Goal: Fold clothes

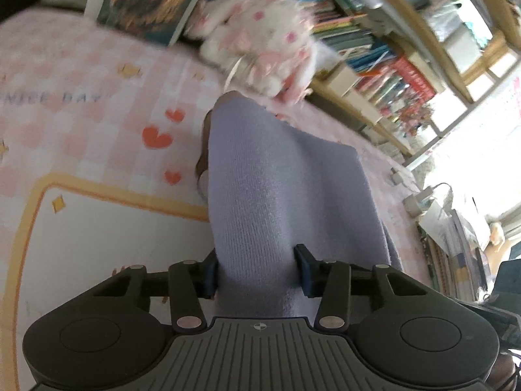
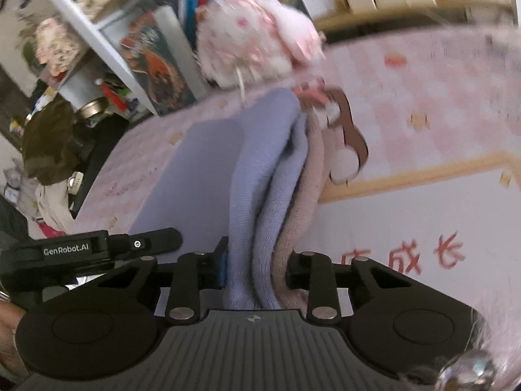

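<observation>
Currently lilac knitted garment (image 1: 276,189) stretches lengthwise away from both tools over pink checked blanket (image 1: 97,75). Left gripper (image 1: 259,272) and right gripper (image 2: 255,268) each clamp bunched near edge, jaws part-closed.

We see a lavender garment (image 1: 280,179) of soft, matt knitted cloth, a fluffy plush toy (image 1: 260,42), a short-pile printed rug (image 1: 81,75), and our left gripper (image 1: 259,272) in matt black plastic with shiny metal pins.
</observation>
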Demonstrator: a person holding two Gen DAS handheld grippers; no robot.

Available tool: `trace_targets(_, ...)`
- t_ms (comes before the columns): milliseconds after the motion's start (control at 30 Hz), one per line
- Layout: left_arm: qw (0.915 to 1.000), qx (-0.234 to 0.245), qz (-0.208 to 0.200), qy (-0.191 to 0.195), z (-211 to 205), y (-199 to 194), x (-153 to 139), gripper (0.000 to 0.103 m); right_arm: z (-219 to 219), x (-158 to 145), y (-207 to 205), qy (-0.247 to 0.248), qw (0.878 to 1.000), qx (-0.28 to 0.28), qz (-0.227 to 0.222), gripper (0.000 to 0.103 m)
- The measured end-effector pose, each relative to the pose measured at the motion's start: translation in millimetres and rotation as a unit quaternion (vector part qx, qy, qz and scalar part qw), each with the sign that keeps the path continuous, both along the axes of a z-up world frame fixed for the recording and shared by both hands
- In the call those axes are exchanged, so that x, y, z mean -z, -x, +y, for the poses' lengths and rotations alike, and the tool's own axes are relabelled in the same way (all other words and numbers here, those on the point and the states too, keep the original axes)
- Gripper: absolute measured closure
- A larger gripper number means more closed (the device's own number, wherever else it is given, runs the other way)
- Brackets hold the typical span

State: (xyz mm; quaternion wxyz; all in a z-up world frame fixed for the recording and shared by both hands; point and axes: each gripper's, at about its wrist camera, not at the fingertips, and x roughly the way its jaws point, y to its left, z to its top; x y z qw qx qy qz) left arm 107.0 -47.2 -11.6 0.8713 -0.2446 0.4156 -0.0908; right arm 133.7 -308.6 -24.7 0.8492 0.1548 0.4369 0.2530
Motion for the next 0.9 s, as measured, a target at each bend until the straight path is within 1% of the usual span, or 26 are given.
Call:
trace_targets(133, 0.9997, 0.007, -0.021, -0.007, -8, 6, -14, 0.058, -4, -15, 9, 0.004, 0.999, -0.003, -0.032, 0.075)
trace_targets(267, 0.9995, 0.011, -0.029, -0.009, -15, 13, -21, 0.058, -10, -23, 20, 0.011, 0.999, -0.004, -0.048, 0.075)
trace_targets(533, 0.9994, 0.017, -0.03, -0.011, -24, 18, -25, 0.058, -20, -26, 32, 0.013, 0.999, 0.005, -0.05, 0.075)
trace_targets(900, 0.9992, 0.017, -0.031, -0.021, -30, 21, -29, 0.058, -25, -27, 36, 0.011, 0.999, 0.006, -0.052, 0.075)
